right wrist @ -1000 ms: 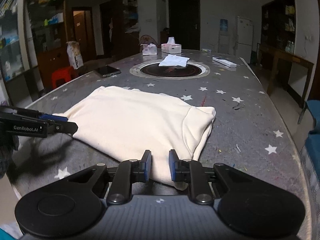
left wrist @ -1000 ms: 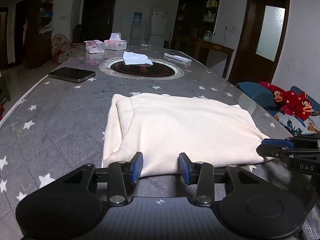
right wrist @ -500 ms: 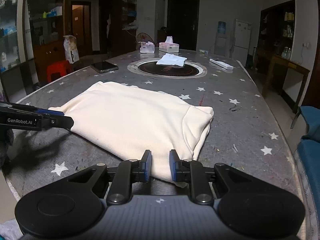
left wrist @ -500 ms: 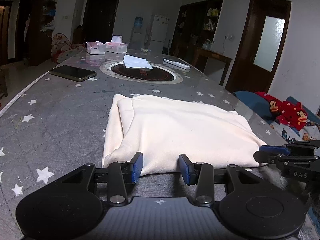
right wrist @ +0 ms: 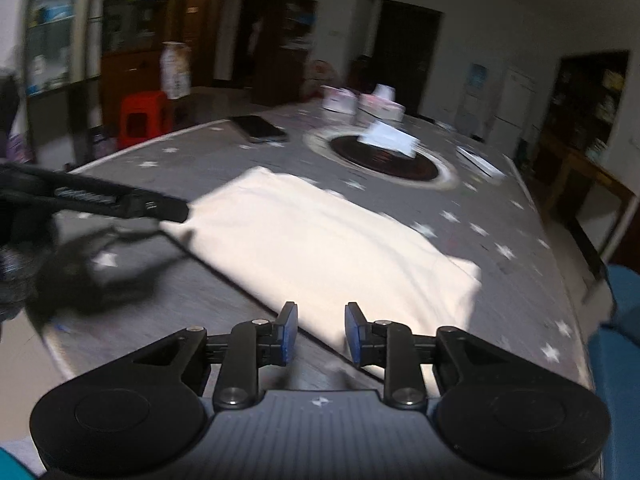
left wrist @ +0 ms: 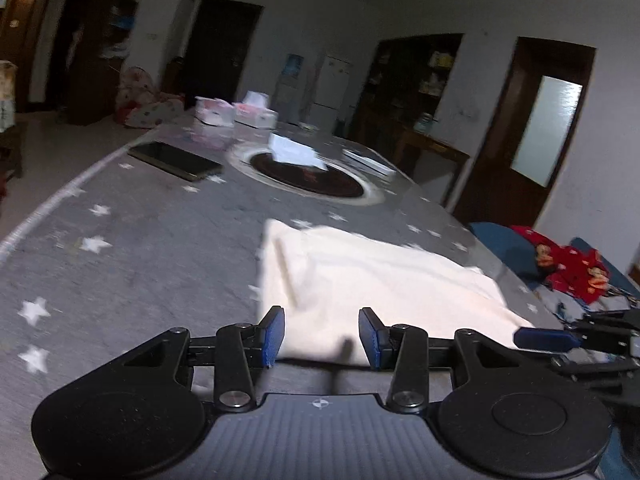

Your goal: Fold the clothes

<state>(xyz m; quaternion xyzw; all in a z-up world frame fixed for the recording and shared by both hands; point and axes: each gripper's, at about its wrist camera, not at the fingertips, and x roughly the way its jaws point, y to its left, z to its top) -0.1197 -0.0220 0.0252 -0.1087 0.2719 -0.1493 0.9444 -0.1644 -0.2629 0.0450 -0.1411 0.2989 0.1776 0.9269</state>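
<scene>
Our left gripper [left wrist: 321, 334] and right gripper [right wrist: 317, 332] both hover with jaws wide, holding nothing, at the near edge of the folded cream garment [right wrist: 316, 248], which lies flat on the starred desk [left wrist: 132, 264]; a phone [left wrist: 176, 160] sits at 11 o'clock.

In the left wrist view, our left gripper [left wrist: 322, 334] sits at the lower centre of the frame, its two blue-padded fingers [left wrist: 273, 334] spread wide apart with nothing between them. At the right edge of that frame, our right gripper [left wrist: 546, 338] reaches in sideways, blue tip pointing left. In the right wrist view, our right gripper [right wrist: 318, 332] fills the lower centre, fingers parted and gripping nothing. Our left gripper [right wrist: 172, 210] enters from the left edge, tilted slightly downward, its tip blurred.
</scene>
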